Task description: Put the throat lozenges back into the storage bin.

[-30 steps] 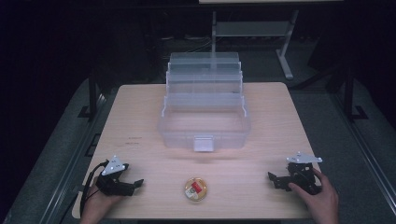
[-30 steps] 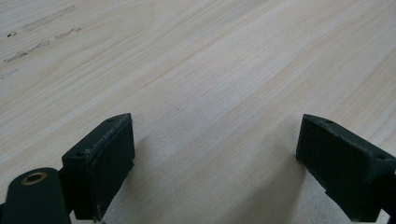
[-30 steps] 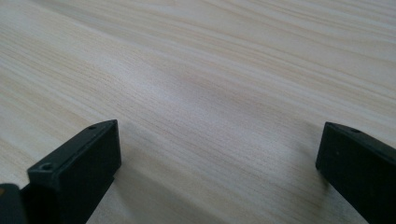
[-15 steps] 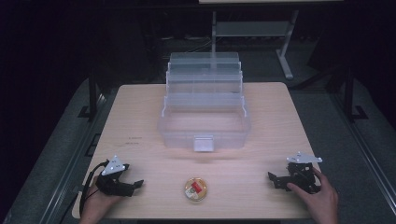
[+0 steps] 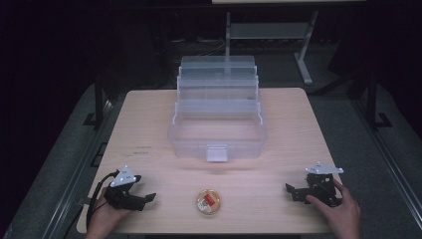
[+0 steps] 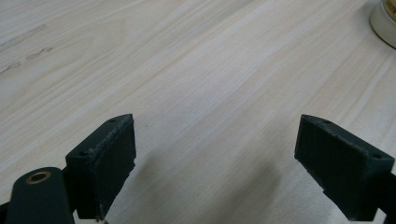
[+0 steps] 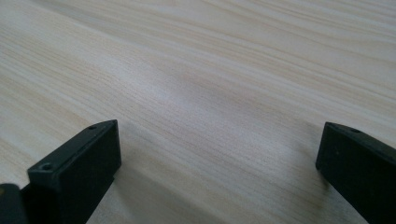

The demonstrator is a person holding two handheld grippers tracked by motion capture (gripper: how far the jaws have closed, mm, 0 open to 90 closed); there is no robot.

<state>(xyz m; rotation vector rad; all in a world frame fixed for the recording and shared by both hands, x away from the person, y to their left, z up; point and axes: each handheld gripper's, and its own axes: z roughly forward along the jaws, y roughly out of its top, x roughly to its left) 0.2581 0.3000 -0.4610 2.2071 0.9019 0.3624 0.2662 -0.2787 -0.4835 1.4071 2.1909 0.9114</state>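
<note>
One light wooden table occupied the middle of the high view, standing on grey flooring in a dark room, with a metal stand behind its far edge.

A clear plastic tiered organiser box sat at the table's centre. Its trays stepped upward toward the far edge, its long axis ran across the table from left to right, and its front latch faced the person.

The left gripper rested near the front left corner of the table, held by the left hand, with its jaws pointing toward the table's middle. In the left gripper view the jaws stood wide apart with bare wood between them; nothing was gripped.

The right gripper rested near the front right corner under the right hand, jaws pointing left. In the right gripper view the jaws were likewise spread wide over bare wood, holding nothing.

A small round container lay near the front edge, between the two grippers and well apart from both. It held something red and white, possibly a small packet; the detail was too small to identify. Its rim appeared at the top right corner of the left gripper view.
</note>
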